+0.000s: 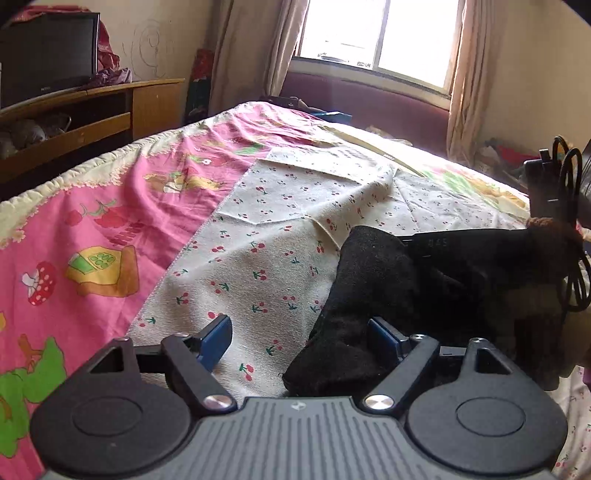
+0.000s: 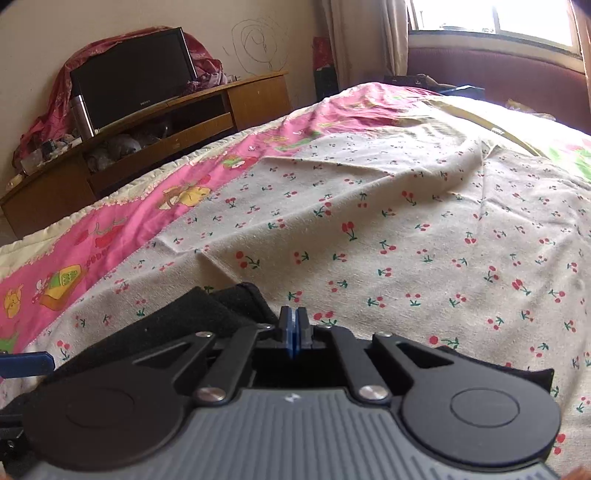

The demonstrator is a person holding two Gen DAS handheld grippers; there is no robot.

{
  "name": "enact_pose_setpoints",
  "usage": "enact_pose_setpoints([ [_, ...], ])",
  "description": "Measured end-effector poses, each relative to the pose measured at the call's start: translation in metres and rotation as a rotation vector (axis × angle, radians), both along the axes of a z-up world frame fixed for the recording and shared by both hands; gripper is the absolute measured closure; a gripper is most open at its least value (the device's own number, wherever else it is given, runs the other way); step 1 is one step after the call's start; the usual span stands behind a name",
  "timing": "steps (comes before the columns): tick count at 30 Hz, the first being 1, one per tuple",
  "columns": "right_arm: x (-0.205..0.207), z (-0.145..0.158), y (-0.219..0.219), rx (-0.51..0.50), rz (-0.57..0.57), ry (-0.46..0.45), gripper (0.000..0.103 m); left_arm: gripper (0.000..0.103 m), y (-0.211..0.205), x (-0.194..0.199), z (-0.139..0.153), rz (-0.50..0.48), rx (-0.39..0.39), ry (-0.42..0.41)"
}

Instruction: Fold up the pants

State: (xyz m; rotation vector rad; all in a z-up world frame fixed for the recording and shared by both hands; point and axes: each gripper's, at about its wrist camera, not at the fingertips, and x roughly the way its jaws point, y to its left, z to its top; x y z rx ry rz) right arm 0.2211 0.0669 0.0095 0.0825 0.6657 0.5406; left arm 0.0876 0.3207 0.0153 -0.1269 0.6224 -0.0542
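Black pants lie bunched on the cherry-print cloth that covers the bed. My left gripper stands open, its jaws wide apart. The pants' near edge reaches in beside its right finger, and neither pad presses on the fabric. My right gripper is shut, blue pads together, with no fabric showing between them. The pants spread under it and rise on its left. In the left wrist view the right gripper's body lies behind the raised pants, which hide its tips.
A pink cartoon-print sheet covers the bed's left side. A wooden TV stand with a dark screen is against the left wall. A window and a maroon headboard are at the far end. Black cables hang at the right.
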Motion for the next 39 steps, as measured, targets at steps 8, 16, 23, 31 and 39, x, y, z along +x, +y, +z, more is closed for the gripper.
enact_pose_setpoints([
  [8, -0.055, 0.029, 0.017, -0.045, 0.107, -0.155, 0.096, 0.009, -0.008, -0.002, -0.006, 0.088, 0.157, 0.072],
  [16, -0.033, 0.052, 0.008, -0.031, -0.042, -0.087, 0.092, 0.009, -0.022, 0.004, 0.013, 0.115, 0.228, 0.118],
  [23, -0.041, 0.036, 0.013, -0.11, 0.039, -0.007, 0.09, 0.009, -0.028, 0.004, 0.012, 0.127, 0.226, 0.144],
  [31, -0.047, 0.035, 0.002, -0.067, -0.018, 0.031, 0.089, 0.009, -0.03, 0.005, 0.015, 0.116, 0.233, 0.154],
  [39, -0.111, 0.057, -0.036, 0.029, -0.023, 0.033, 0.087, 0.009, -0.04, -0.016, 0.025, 0.111, 0.209, 0.137],
])
